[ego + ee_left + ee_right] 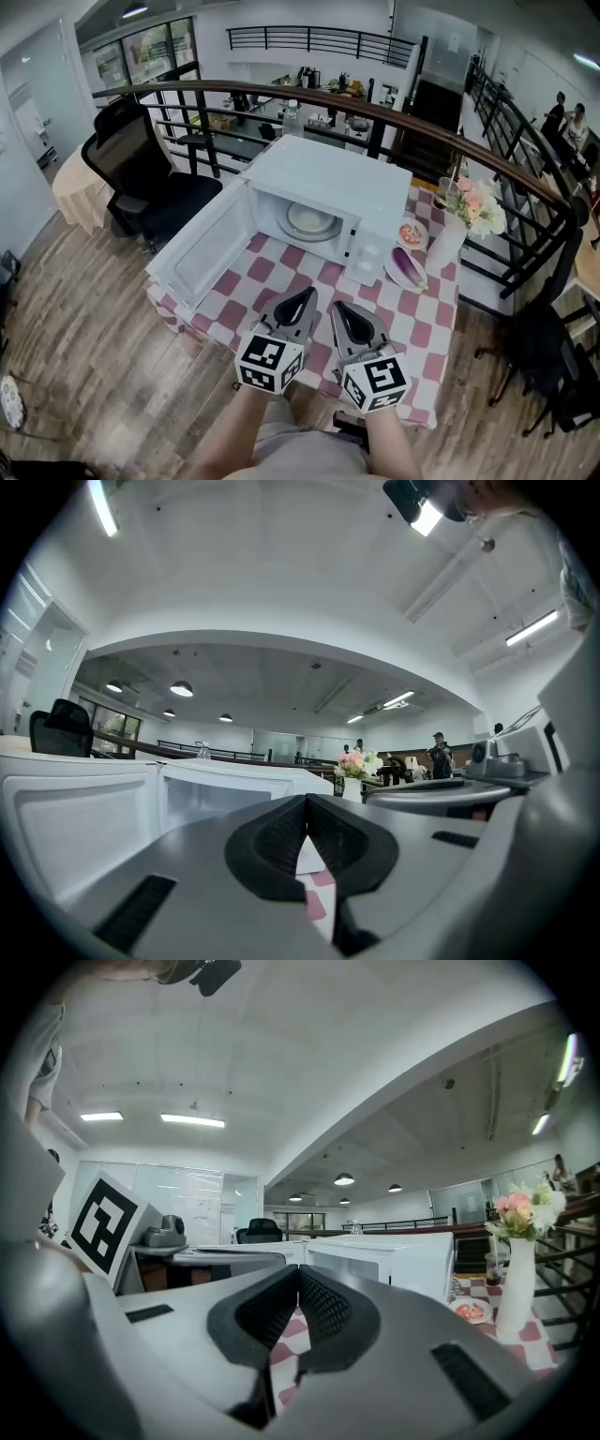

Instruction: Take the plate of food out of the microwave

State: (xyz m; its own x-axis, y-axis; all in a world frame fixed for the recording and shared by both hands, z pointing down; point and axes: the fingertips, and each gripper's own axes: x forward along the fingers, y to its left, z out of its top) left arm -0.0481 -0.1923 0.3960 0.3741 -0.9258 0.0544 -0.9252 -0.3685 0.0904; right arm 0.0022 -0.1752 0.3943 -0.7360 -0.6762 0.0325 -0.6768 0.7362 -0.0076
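A white microwave [323, 178] stands on the checked table [281, 272] with its door [202, 246] swung open to the left. Inside lies a round white dish [310, 221]; I see no food on it. A small plate with red food [412, 233] sits on the table right of the microwave, also in the right gripper view [469, 1311]. My left gripper [305, 300] and right gripper [345, 312] hover side by side over the table's near edge, both shut and empty, pointing at the microwave [234, 794] [384, 1255].
A plate with a purple eggplant [407, 268] lies near the microwave's right front corner. A white vase of flowers [450, 239] stands at the table's right edge. A black office chair [141, 178] is at the left, and a curved railing [375, 108] runs behind.
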